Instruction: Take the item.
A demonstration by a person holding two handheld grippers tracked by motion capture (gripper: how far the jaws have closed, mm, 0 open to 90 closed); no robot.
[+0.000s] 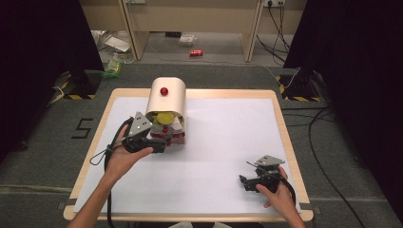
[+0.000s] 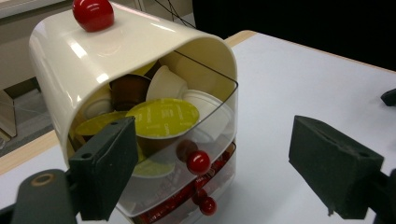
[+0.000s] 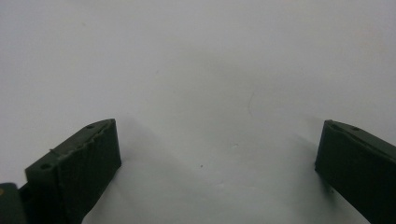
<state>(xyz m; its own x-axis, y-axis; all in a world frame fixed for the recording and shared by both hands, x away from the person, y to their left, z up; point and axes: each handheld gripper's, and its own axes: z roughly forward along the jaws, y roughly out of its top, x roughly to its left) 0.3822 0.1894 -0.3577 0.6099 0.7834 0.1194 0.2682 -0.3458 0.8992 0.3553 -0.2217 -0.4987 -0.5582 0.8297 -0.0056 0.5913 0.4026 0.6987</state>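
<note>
Capsule holder (image 1: 165,97), cream with a red knob on top, stands at the far left of the white table (image 1: 228,156). My left gripper (image 2: 224,163) waits just before it, jaws wide apart, probably lined up on the drawer knob (image 2: 198,161). Its clear drawer holds coffee capsules (image 2: 162,118). My right gripper (image 1: 259,176) rests near-right, jaws spread, empty.

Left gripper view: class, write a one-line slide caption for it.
Open left gripper faces a cream capsule holder, its clear drawer full of coffee capsules.
</note>
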